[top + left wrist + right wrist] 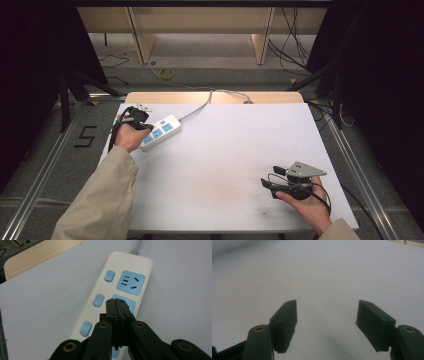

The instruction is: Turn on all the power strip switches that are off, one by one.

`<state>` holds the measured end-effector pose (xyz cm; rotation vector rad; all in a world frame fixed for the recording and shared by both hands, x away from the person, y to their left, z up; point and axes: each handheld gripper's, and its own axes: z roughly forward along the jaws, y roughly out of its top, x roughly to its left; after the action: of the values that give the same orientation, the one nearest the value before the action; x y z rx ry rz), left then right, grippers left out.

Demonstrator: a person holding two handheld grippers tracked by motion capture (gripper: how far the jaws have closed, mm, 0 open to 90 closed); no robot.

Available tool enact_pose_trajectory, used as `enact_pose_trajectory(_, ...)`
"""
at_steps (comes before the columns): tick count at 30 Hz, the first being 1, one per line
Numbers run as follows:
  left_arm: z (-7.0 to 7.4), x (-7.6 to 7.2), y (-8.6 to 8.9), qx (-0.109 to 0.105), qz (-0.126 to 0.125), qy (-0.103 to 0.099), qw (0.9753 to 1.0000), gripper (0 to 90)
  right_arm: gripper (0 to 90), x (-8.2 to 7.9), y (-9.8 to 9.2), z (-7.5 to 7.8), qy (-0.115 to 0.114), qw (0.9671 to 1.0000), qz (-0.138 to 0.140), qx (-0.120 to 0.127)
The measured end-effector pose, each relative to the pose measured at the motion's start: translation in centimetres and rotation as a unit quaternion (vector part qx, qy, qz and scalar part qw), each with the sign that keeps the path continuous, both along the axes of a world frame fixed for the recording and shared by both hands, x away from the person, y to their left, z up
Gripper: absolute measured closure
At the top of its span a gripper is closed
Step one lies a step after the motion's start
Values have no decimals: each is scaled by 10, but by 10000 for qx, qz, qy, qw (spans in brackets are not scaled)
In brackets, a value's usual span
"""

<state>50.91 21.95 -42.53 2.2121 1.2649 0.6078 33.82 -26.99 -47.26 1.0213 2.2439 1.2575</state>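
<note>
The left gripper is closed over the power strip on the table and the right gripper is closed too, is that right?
Not quite. The left gripper is shut above the power strip, but the right gripper is open: the right gripper view shows its jaws wide apart over the bare table.

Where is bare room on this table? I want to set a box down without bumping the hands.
Most of the white table is bare: the wide middle between the power strip and the right gripper, and the far right part. It is crowded at the far left, where the left gripper, jaws shut, is over the strip.
</note>
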Motion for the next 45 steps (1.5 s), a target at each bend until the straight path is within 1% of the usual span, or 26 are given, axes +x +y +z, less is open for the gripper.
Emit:
enact_pose_trajectory(3, 0, 4, -1, -29, 41, -28, 10000, 898, 336, 0, 0, 0, -1, 10000, -5, 7)
enact_pose_trajectory(8, 0, 8, -3, -25, 32, -1, 10000, 898, 336, 0, 0, 0, 12, 10000, -7, 1)
enact_pose_trajectory(9, 0, 9, -4, 39, 29, -4, 10000, 898, 336, 0, 0, 0, 17, 10000, -6, -4)
enact_pose_trajectory(11, 0, 11, -6, 45, 27, 4, 10000, 898, 336, 0, 0, 0, 11, 10000, -2, -10)
enact_pose_trajectory(13, -1, 13, -7, 170, 17, -9, 9999, 898, 336, 0, 0, 0, 9, 10000, 0, -6)
enact_pose_trajectory(14, -1, 14, -8, 178, 14, -8, 9998, 898, 336, 0, 0, 0, 9, 10000, -2, -2)
enact_pose_trajectory(17, -1, 17, -9, 152, 4, -14, 9999, 898, 336, 0, 0, 0, 6, 10000, 0, -3)
enact_pose_trajectory(22, -2, 22, -13, 165, -59, -19, 9998, 898, 336, 0, 0, 0, 11, 10000, 0, -6)
enact_pose_trajectory(24, -3, 24, -13, 117, -74, -47, 9999, 898, 336, 0, 0, 0, 5, 10000, 2, -6)
enact_pose_trajectory(32, -3, 30, -17, 52, -124, -105, 9999, 898, 336, 0, -1, 0, 17, 10000, 2, -13)
enact_pose_trajectory(35, -2, 32, -19, 88, -135, -101, 9998, 898, 336, 0, -1, 0, 14, 10000, 6, -16)
enact_pose_trajectory(45, -8, 40, -21, 7, -157, -107, 9998, 898, 335, 0, 0, 0, 14, 10000, 0, -18)
